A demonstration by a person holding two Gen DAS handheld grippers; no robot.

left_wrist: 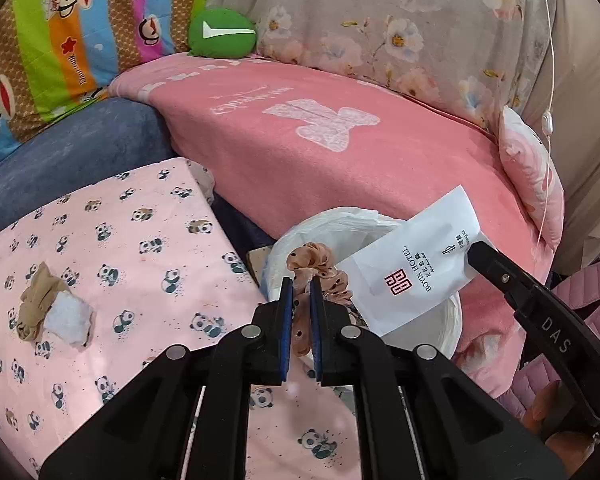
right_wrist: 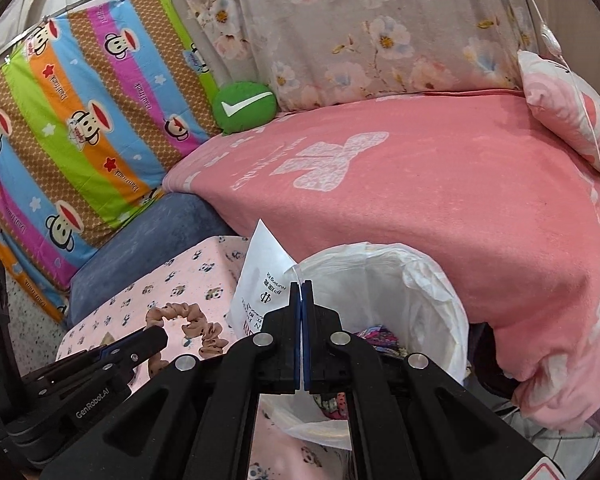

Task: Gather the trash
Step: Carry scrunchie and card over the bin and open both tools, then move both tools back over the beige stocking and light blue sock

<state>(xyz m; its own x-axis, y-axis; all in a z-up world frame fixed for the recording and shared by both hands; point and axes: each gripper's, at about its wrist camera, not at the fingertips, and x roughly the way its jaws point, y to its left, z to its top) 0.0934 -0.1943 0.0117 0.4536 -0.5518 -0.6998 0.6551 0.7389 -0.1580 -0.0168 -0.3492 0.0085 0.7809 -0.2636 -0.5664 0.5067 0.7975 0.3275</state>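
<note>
Two claws meet over a white-lined trash bin (right_wrist: 428,292): the left gripper (left_wrist: 300,285) clamps a peach scrunchie (left_wrist: 320,268) just ahead of its tips, and the right gripper (right_wrist: 301,286) pinches a white hotel packet (right_wrist: 260,280); left of the left claw, crumpled tissue (left_wrist: 68,320) lies on the panda cloth (left_wrist: 140,248)

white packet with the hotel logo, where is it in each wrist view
Left wrist: the white packet sits right of centre above the trash bin, pinched by the right gripper.
Right wrist: it rises at centre, left of the bin.
Shared landmark: green cushion at upper left in both.
</note>
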